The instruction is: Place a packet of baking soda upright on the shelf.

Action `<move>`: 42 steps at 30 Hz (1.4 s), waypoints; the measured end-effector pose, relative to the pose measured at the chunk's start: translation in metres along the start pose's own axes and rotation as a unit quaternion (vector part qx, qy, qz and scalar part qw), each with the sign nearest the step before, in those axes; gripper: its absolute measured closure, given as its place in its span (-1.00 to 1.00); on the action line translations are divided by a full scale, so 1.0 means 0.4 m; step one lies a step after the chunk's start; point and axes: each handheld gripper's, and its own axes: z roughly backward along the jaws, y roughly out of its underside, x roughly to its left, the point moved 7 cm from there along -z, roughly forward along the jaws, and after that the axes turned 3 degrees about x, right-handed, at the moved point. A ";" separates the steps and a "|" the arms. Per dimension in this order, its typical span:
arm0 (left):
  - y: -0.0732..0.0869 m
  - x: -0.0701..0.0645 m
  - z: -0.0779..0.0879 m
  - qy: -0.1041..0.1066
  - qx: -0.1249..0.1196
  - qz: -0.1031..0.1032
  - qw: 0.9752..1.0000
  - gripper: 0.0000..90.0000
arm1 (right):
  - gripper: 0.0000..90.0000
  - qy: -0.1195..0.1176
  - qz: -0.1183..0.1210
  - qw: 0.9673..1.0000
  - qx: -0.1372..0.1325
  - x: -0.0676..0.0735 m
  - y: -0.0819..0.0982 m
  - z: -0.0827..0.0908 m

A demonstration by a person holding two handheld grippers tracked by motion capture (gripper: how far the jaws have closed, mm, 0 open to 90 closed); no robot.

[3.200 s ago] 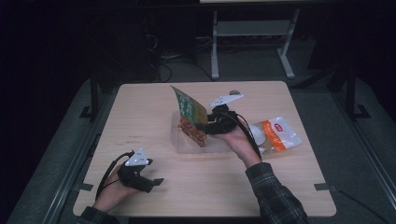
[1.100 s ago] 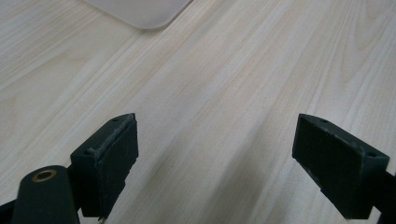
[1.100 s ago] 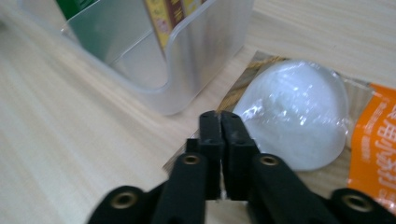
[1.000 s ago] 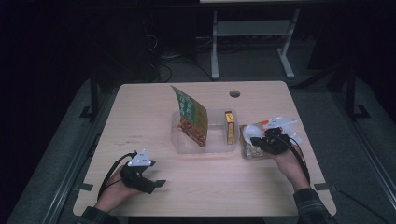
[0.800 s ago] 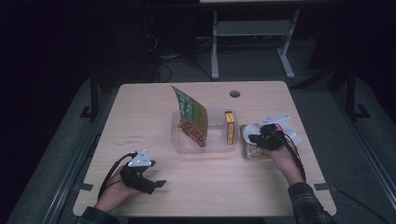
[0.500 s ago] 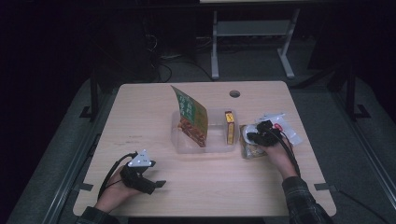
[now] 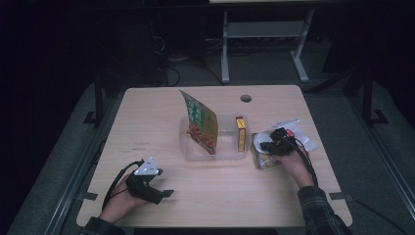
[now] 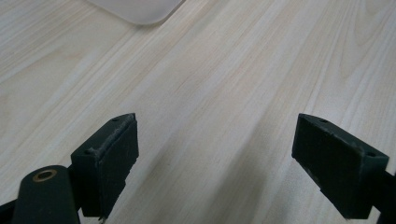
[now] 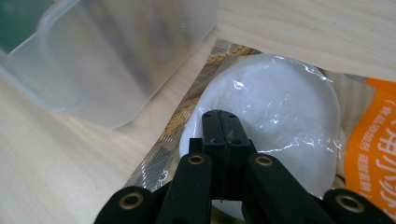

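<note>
Having left the tub (image 7: pixel 215 142), where a yellow box (image 7: pixel 240 133) now stands, the right gripper (image 9: pixel 223 122) hovers near the desk's (image 7: pixel 161 112) right edge, fingers together just above the white bun pack (image 9: pixel 275 112); the left gripper (image 8: pixel 215 154) rests with fingers apart.

Tongs (image 9: pixel 223 122) closed over white bun pkg (image 9: pixel 275 121), beside clear tub (image 9: pixel 107 60).

Clear-wrapped food packet (image 9: pixel 280 116): white rounded bun inside, orange printed label at one end, woven-pattern backing. Lies flat on tabletop (image 7: pixel 161 122), just beside the translucent plastic tub (image 7: pixel 230 147).
</note>
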 end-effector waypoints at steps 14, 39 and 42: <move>0.002 0.001 0.002 0.000 0.001 0.002 1.000 -0.68 | 1.00 -0.004 0.030 0.999 0.028 0.039 0.063 0.047; 0.001 -0.006 -0.005 0.004 0.005 -0.001 1.000 -0.68 | 1.00 -0.088 0.099 0.990 0.040 0.187 0.176 0.108; 0.000 -0.007 -0.006 0.005 0.004 0.000 1.000 -0.68 | 1.00 -0.101 0.114 0.987 0.042 0.218 0.178 0.105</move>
